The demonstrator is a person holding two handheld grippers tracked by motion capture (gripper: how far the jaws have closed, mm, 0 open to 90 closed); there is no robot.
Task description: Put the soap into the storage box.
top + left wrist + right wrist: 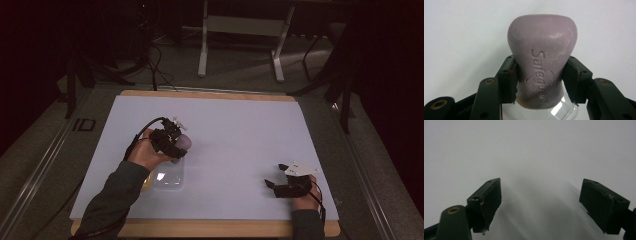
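1. My left hand (147, 155) holds the left gripper (176, 145) raised just above the clear plastic box (168, 178); my right hand (306, 196) rests well to the right of that box, its right gripper (540, 205) spread wide on nothing.
2. The left gripper clamps the purple soap bar (541, 62) by its narrow waist, over the box's far end.
3. The left gripper view reveals the bar's embossed "Safeguard" lettering.
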